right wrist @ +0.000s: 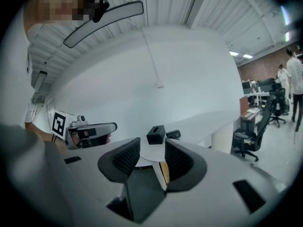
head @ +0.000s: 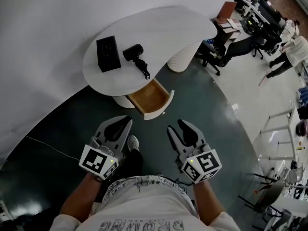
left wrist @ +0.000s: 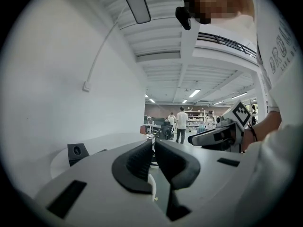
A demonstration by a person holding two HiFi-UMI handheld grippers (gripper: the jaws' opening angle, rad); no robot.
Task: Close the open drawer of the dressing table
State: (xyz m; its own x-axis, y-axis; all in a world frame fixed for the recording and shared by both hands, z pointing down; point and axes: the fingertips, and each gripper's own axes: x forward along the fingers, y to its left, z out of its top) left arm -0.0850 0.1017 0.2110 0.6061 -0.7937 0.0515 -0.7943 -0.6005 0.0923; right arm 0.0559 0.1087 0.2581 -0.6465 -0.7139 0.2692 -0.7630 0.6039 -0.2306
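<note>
White bench [head: 159, 28]: curved top, set against a pale wall and carried on a ribbed white pedestal [head: 184, 57].

- Drawer [head: 150, 96]: wood-coloured inside, white front. It stands open, projecting from under the bench's front edge towards the person, just below the hair dryer. It is seen ahead of both claws and touched by neither. In the right gripper view a strip of its wooden side is seen between that claw's jaws.
- Black box [head: 108, 53]: rectangular with a slot in its top, lying on the left part of the bench top.
- Hair dryer [head: 136, 57]: black, lying just right of the box with its handle pointed at the bench's front edge.
- Left claw [head: 122, 125]: held low over the dark green floor [head: 207, 109], pointed at the bench. In the left gripper view its pads are closed to a thin slit and nothing is gripped.
- Right claw [head: 175, 125]: held beside the left one at much the same height. In the right gripper view its jaws stand clearly apart and nothing is gripped.
- Shoe [head: 133, 142]: grey, seen on the floor between the two claws.
- Office chair [head: 216, 57]: black, standing right of the pedestal.
- Thin cable [head: 48, 146]: lying across the floor at left.
</note>
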